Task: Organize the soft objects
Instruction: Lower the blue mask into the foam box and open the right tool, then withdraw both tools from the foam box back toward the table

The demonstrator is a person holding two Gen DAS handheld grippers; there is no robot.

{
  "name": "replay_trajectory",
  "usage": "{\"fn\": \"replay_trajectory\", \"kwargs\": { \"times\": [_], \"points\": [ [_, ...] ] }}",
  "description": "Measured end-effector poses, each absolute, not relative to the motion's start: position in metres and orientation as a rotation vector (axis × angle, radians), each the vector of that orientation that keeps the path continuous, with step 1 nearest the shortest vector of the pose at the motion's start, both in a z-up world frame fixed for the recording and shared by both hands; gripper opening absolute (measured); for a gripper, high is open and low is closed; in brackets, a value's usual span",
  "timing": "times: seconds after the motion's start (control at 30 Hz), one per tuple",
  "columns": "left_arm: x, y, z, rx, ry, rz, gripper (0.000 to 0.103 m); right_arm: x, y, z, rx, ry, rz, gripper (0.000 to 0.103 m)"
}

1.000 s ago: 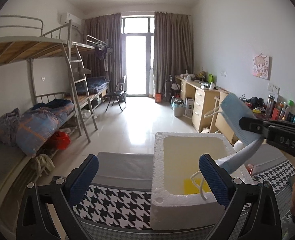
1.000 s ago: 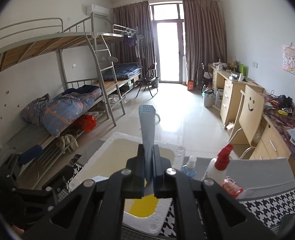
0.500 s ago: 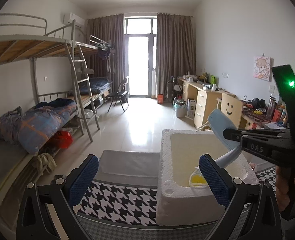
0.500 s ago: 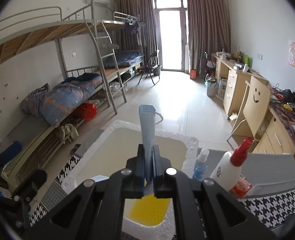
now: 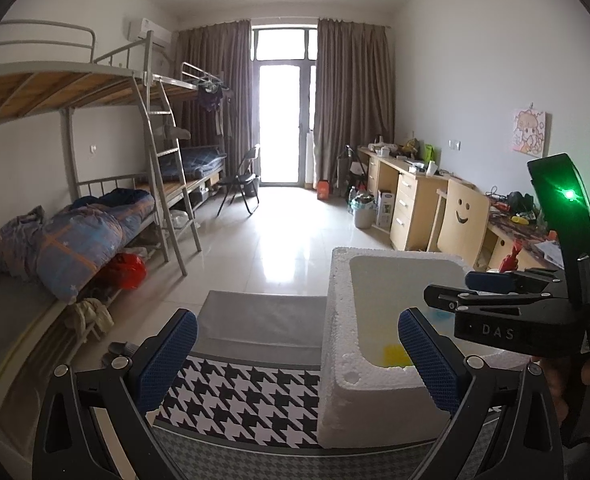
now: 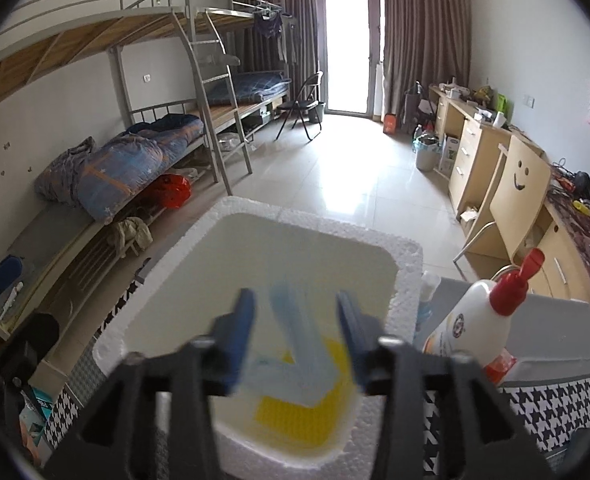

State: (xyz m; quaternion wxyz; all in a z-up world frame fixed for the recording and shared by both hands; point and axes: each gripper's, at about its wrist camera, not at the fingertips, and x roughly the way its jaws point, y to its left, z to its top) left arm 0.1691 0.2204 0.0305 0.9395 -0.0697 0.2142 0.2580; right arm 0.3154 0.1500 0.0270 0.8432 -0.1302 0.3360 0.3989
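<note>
The right tool (image 6: 295, 320), its blue textured pads parting, hangs over a white foam box (image 6: 409, 264); a pale blue face mask (image 6: 295, 336), blurred, sits between the pads without either pressing on it, over the box's hollow. Beneath the mask a flat yellow cloth-like piece (image 6: 295, 420) lies on the box floor. The box is thick-walled, pebbly polystyrene with rounded inner corners. Just right of the box stands a white plastic bottle (image 6: 459, 332) with a red nozzle cap. The left tool (image 5: 295, 360) is held wide apart and empty, its right pad against the box's near edge. The box rests on a bench covered in black-and-white houndstooth cloth (image 5: 247, 396).
</note>
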Motion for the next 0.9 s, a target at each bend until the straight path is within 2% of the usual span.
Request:
{"fn": "replay_trajectory", "kwargs": {
  "times": [0.33,0.5,0.57,0.63,0.9],
  "points": [
    [0.167,0.216,0.033,-0.134,0.433,0.520,0.101,0.311,0.134,0.045,-0.242,0.671,0.851,0.064],
    [0.159,0.207,0.042,-0.123,0.413,0.514,0.101,0.304,0.121,0.057,-0.207,0.642,0.861,0.076],
    [0.156,0.204,0.043,-0.117,0.409,0.520,0.101,0.299,0.113,0.061,-0.192,0.619,0.865,0.086],
    [0.152,0.200,0.044,-0.117,0.414,0.511,0.101,0.293,0.104,0.064,-0.172,0.603,0.860,0.091],
    [0.139,0.180,0.052,-0.102,0.400,0.485,0.101,0.275,0.080,0.070,-0.166,0.557,0.854,0.093]
  ]
}}
